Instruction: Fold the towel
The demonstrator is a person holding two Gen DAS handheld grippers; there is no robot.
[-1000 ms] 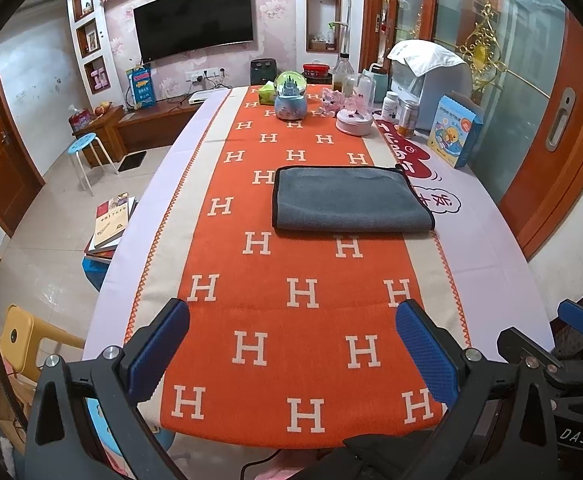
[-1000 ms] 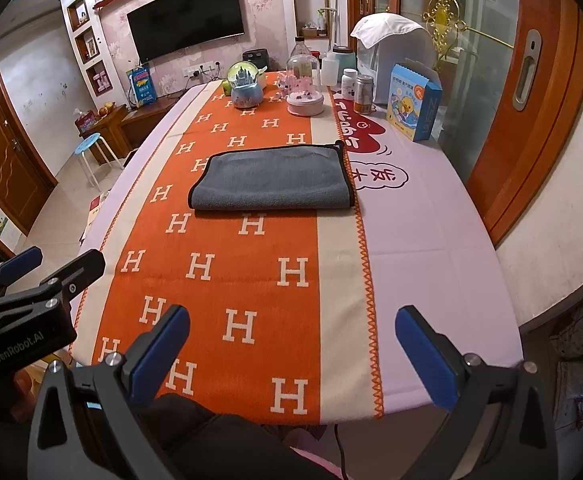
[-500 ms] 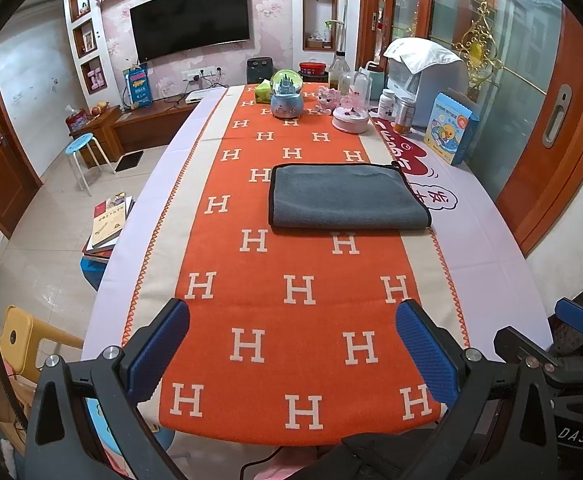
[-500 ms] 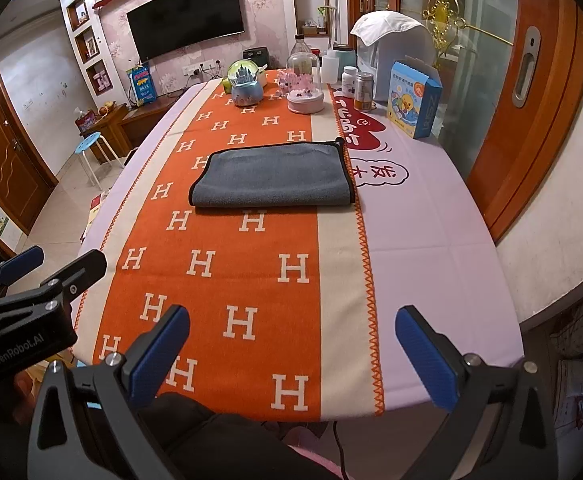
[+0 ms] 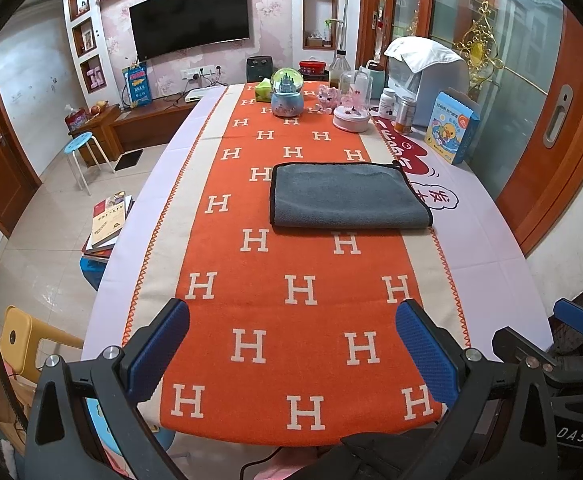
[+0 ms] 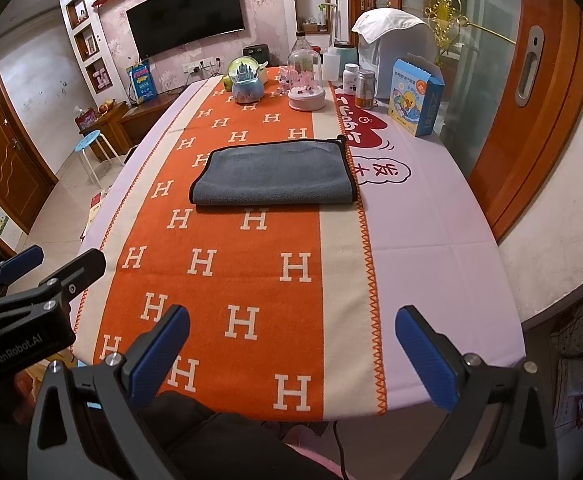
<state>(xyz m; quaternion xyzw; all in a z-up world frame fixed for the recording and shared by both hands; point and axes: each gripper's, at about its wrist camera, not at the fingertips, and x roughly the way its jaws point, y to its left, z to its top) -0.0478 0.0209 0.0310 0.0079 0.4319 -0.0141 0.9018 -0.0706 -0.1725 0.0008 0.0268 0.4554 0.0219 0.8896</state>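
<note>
A grey towel point(image 5: 347, 196) with a black border lies folded in a flat rectangle on the orange runner with white H letters, past the middle of the table; it also shows in the right wrist view point(image 6: 275, 178). My left gripper point(image 5: 291, 344) is open and empty, held above the table's near end, well short of the towel. My right gripper point(image 6: 291, 344) is open and empty too, above the near right part of the table. Each gripper shows at the edge of the other's view.
The table point(image 5: 487, 236) has a pink cloth under the runner. At its far end stand a snow globe point(image 5: 286, 94), a pink dome ornament point(image 5: 351, 114), bottles, jars and a blue box point(image 5: 451, 128). A blue stool point(image 5: 79, 150) and stacked books point(image 5: 107, 220) are on the floor at left.
Both views have shifted slightly, so the towel sits a little lower and nearer in the frame. The towel has not moved and both grippers stay open.
</note>
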